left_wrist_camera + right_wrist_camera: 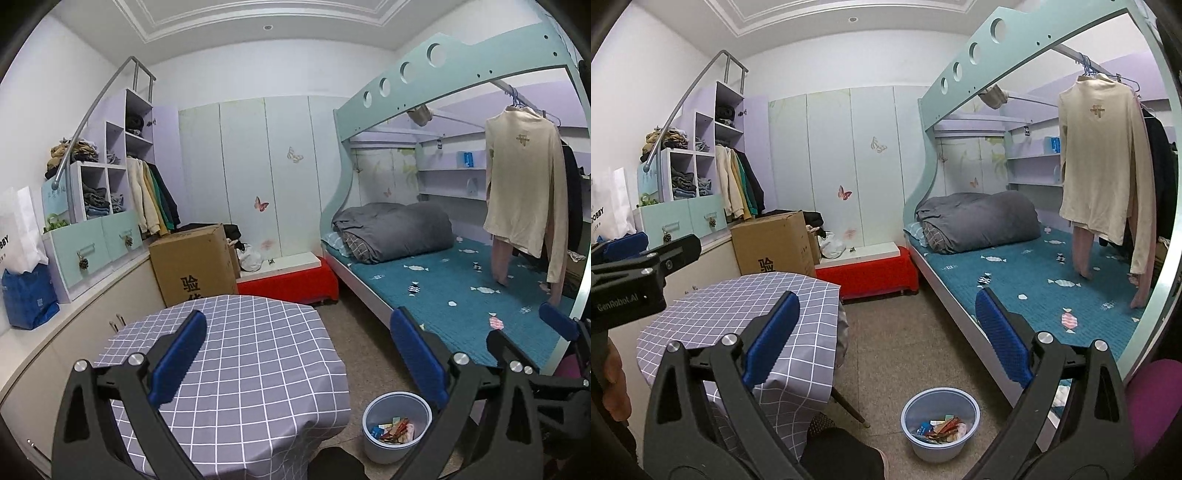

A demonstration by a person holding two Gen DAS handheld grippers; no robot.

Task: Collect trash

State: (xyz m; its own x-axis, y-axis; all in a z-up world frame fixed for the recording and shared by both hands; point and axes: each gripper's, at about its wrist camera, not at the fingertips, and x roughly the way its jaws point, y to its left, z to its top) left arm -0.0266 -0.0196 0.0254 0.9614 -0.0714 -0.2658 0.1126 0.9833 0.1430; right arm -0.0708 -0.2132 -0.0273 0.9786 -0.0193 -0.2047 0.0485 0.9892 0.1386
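A pale blue waste bin [373,452] [923,452] stands on the floor between the table and the bed, with several coloured wrappers [393,432] [940,430] lying in it. My left gripper [298,319] is open above the table's right edge, nothing between its blue pads [177,362]. My right gripper [886,297] is open too, held over the floor well above the bin, its blue pads [1003,338] bare. Each gripper shows at the edge of the other's view: the right one [557,321], the left one [646,258].
A round table with a grey checked cloth [240,350] [738,306] is on the left. A bunk bed with a teal mattress [1027,280] lies on the right, clothes hanging over it. Behind are a cardboard box [775,243], a red bench [868,277] and shelves. A person's knee [842,456] is below.
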